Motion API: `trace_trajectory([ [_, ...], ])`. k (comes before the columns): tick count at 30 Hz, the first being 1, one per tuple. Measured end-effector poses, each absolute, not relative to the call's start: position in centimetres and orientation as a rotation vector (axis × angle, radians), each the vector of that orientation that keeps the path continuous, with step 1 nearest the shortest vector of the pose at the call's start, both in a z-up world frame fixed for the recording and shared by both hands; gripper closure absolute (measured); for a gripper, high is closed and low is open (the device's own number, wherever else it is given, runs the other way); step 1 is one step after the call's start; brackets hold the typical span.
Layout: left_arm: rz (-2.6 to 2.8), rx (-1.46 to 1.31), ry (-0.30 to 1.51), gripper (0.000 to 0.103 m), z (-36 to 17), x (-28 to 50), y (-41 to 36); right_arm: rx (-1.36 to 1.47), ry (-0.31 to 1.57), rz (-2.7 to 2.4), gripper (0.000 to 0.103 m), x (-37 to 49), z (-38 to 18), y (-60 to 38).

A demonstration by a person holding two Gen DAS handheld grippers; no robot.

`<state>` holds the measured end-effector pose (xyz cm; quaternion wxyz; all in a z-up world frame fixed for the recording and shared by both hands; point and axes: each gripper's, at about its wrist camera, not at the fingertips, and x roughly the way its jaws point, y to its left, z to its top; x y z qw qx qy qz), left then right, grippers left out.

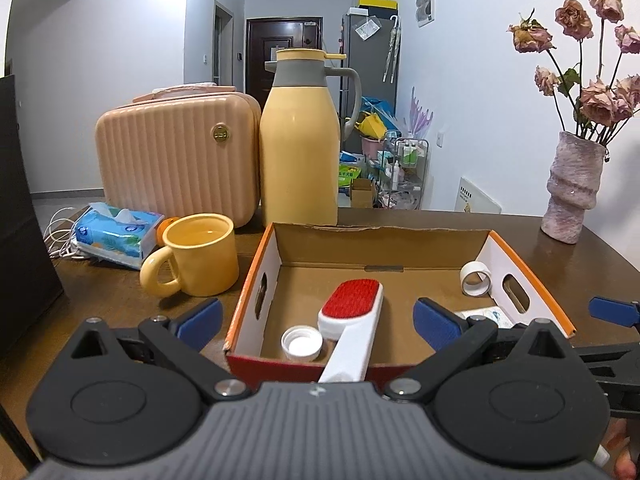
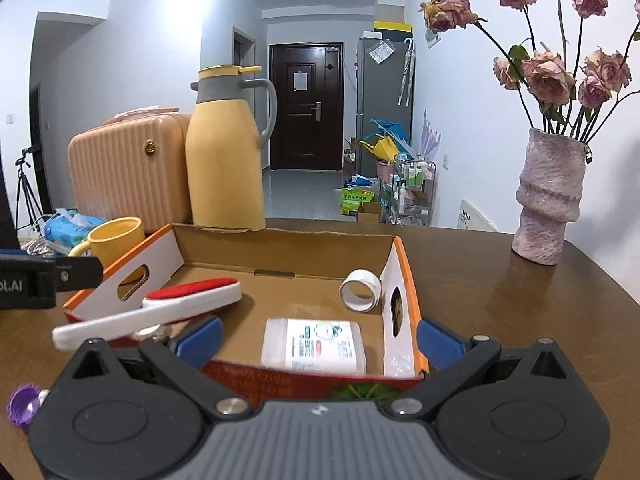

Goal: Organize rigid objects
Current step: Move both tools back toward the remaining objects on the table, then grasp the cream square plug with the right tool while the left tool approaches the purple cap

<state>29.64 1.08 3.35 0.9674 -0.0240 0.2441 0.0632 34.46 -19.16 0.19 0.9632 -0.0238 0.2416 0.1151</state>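
An open cardboard box [image 1: 256,276] [image 2: 404,276] with orange rims sits on the brown table. Inside lie a red and white lint brush [image 1: 352,320] [image 2: 160,312], its handle resting over the near wall, a white bottle cap [image 1: 301,343], a white tape roll [image 1: 475,278] [image 2: 360,290] and a clear plastic container with a label [image 2: 314,346] [image 1: 486,316]. My left gripper [image 1: 316,322] is open and empty, hovering at the box's near wall. My right gripper [image 2: 318,340] is open and empty, over the box's near right corner.
A yellow mug [image 1: 200,260] [image 2: 116,240], a yellow thermos jug [image 1: 300,140] [image 2: 226,152], a peach case [image 1: 176,152], and a tissue pack [image 1: 116,232] stand left and behind the box. A vase of dried roses [image 1: 572,188] [image 2: 548,196] stands right. A purple cap [image 2: 22,402] lies near left.
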Motion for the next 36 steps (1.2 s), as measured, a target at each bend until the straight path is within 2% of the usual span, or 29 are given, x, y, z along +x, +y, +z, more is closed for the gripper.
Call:
trace_trajectory([
  [36,0.168,-0.079,0.560,0.000,-0.4,20.3,5.5,-0.136,0.530,0.322,0.000,23.9,-2.4,-20.3],
])
